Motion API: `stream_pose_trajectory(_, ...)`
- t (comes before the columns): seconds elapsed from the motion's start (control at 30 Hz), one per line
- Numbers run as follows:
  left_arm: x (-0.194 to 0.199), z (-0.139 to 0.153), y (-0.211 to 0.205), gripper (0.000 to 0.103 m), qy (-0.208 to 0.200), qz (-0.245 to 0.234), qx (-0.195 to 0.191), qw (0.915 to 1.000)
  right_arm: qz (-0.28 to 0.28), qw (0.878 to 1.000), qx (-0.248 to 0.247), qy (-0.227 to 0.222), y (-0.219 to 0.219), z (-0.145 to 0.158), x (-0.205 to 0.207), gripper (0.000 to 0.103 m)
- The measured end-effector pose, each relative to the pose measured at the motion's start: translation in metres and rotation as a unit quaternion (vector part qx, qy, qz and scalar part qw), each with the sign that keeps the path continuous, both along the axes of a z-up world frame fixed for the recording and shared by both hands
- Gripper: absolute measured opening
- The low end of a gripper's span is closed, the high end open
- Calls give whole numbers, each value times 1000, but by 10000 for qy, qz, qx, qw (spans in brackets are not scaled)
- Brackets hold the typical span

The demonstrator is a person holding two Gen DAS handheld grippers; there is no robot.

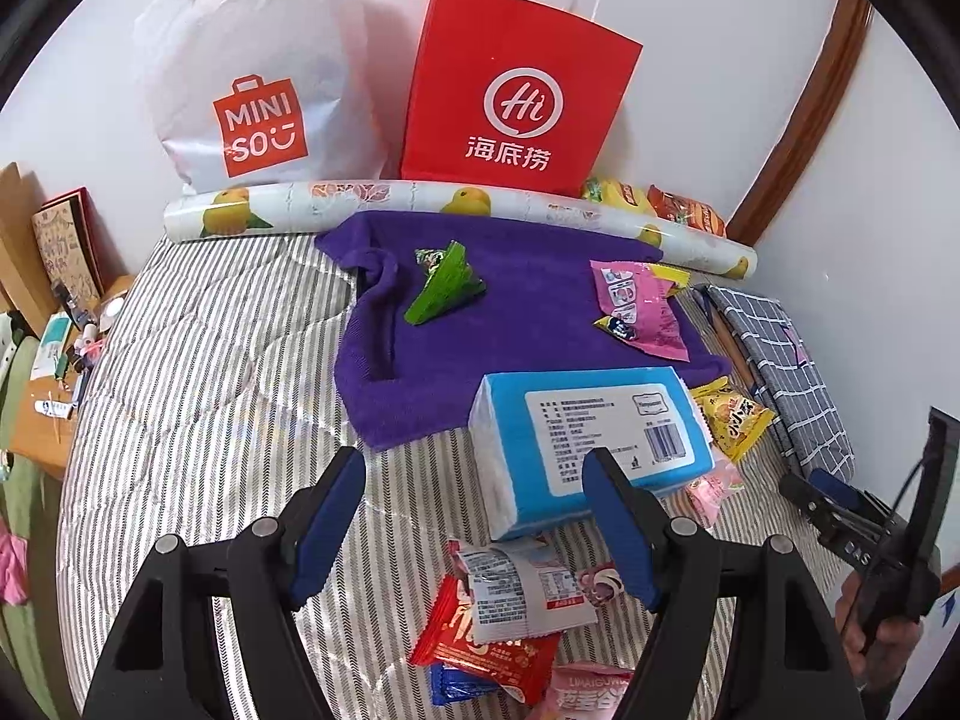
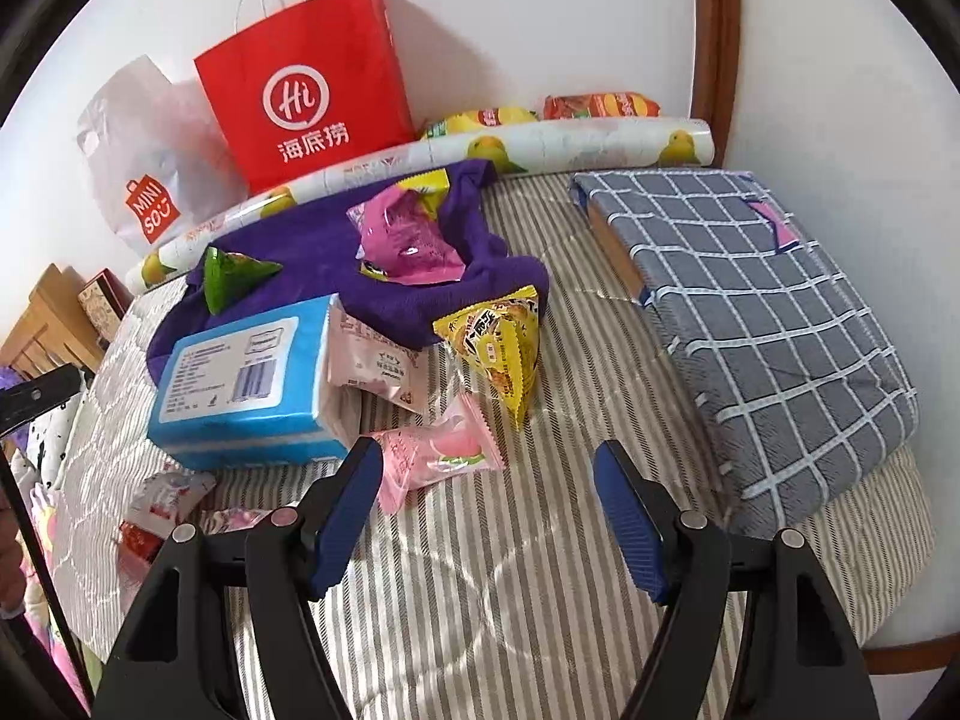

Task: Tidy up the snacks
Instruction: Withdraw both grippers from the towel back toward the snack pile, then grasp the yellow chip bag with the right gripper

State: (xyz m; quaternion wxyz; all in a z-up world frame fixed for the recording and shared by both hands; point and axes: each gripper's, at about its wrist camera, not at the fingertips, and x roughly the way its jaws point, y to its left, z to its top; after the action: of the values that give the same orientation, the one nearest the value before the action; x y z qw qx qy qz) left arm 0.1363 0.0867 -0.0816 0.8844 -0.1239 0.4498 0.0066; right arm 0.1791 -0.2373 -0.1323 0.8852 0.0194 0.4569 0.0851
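Snack packets lie scattered on the grey-striped quilted bed (image 2: 510,600). Several sit on the purple towel (image 1: 528,312): a green triangular packet (image 1: 447,291) and a pink foil packet (image 1: 645,312). Others crowd round the blue tissue pack (image 1: 588,450).

Left gripper (image 1: 474,525): jaws partly open, empty, above a white-and-red sachet (image 1: 522,591).

Right gripper (image 2: 489,519): jaws partly open, empty, the pale pink peach-print packet (image 2: 438,462) just beside its left finger.

Risks, as judged:
- Overlapping packets under the left jaws; closing could pinch two at once.
- Slick foil may slip.
- Soft bedding could get caught in the jaws.
- The yellow triangular packet (image 2: 501,348) may tip if nudged.
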Motion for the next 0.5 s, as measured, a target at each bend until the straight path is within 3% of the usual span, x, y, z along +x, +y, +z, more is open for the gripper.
stream_pose_trajectory(0.5, 13, -23, 26, 73, 67, 175, -105, 9998, 122, 9998, -29, 184, 14, -42, 77, 46)
